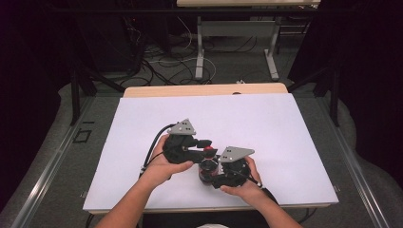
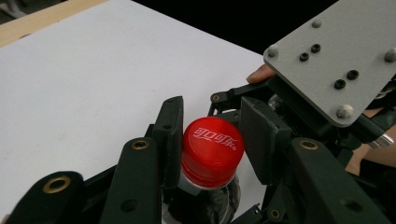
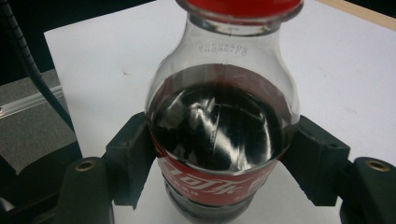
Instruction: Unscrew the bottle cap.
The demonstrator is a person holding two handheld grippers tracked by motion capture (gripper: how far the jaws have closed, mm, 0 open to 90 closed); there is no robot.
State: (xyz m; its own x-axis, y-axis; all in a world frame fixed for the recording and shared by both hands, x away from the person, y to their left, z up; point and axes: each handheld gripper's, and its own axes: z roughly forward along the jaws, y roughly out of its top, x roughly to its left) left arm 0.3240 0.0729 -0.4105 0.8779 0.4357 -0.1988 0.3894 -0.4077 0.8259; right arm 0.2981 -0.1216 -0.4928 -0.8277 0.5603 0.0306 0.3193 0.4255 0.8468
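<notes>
High view. Small cola bottle stood upright on the white table sheet, near the front edge, mostly masked by both grippers; red cap just visible between them. Left gripper held in the left hand, reaching toward the cap from the left; right gripper in the right hand, low against the bottle body. Jaw contact too small and dark to read here. Sheet broad and bare to the rear and both sides; wooden table edge showing beyond the far end. Floor behind cluttered with cables and a table frame; surroundings in deep shadow.

Left gripper view. Looked down on the red cap, white script on top. Left jaw pad touched the cap's side; right jaw pad stood just off it with a narrow gap, so not clamped, jaws apart around the cap. Bottle below the neck cut off by the frame bottom. Grey plate of the right gripper crowded the upper right, a fingertip peeking behind it. Open white sheet to the upper left.

Right gripper view. Bottle up close, dark liquid to the shoulder, red label at the waist, cap cropped at the frame top, base cut off below. Both jaw pads pressed against the label band, one each side: clamped on the bottle. Black cable at the left edge; sheet free behind.
</notes>
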